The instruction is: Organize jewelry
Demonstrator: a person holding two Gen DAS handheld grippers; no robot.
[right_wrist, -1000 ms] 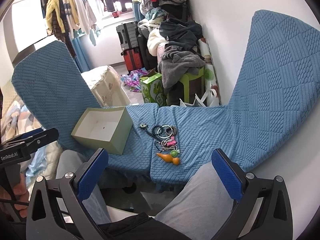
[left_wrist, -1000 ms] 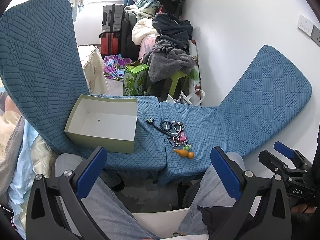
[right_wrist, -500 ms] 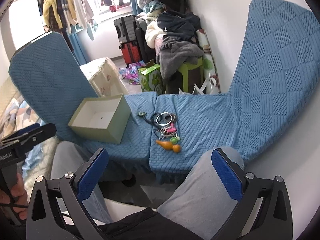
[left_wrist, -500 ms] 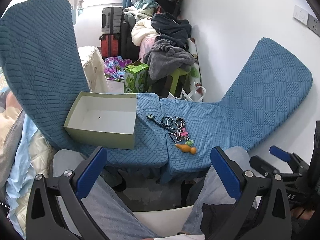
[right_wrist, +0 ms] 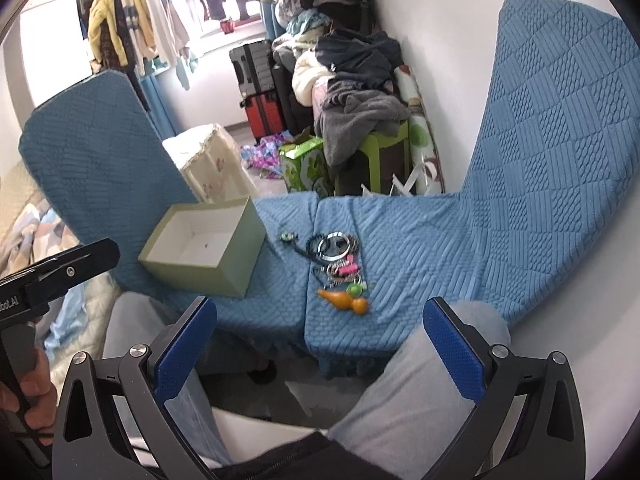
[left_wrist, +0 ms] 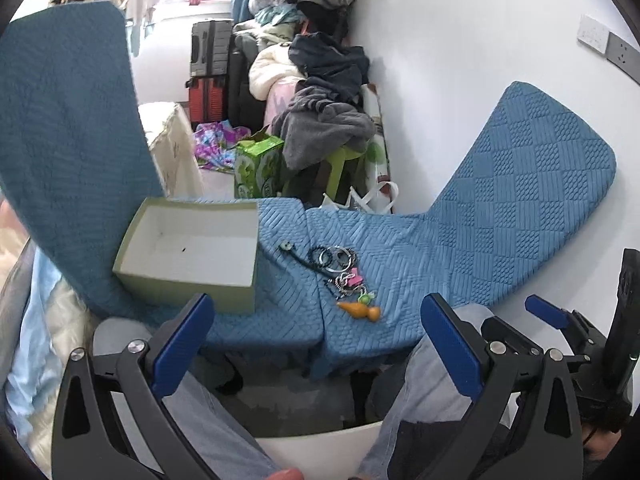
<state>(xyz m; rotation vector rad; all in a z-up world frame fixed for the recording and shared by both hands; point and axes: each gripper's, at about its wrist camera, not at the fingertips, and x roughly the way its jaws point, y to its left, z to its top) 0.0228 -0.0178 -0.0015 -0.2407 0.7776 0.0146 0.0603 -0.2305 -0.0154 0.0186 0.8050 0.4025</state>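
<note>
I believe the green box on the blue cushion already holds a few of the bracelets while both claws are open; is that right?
Not quite. The left wrist view shows the green box holding no bracelets; only a tiny dark speck lies on its white floor. The bracelets lie in a pile on the blue cushion, beside the box. The left claw and right claw are indeed open.

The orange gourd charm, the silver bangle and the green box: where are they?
orange gourd charm (right_wrist: 345, 301): right wrist view, its body.
silver bangle (right_wrist: 333, 247): right wrist view, its rim.
green box (left_wrist: 188, 294): left wrist view, front wall.

Open cushion surface (right_wrist: 420, 248) lies right of the jewelry pile (right_wrist: 338, 258); the green box (right_wrist: 208, 248) stands close on its left, knees (right_wrist: 452, 344) rising in front.
</note>
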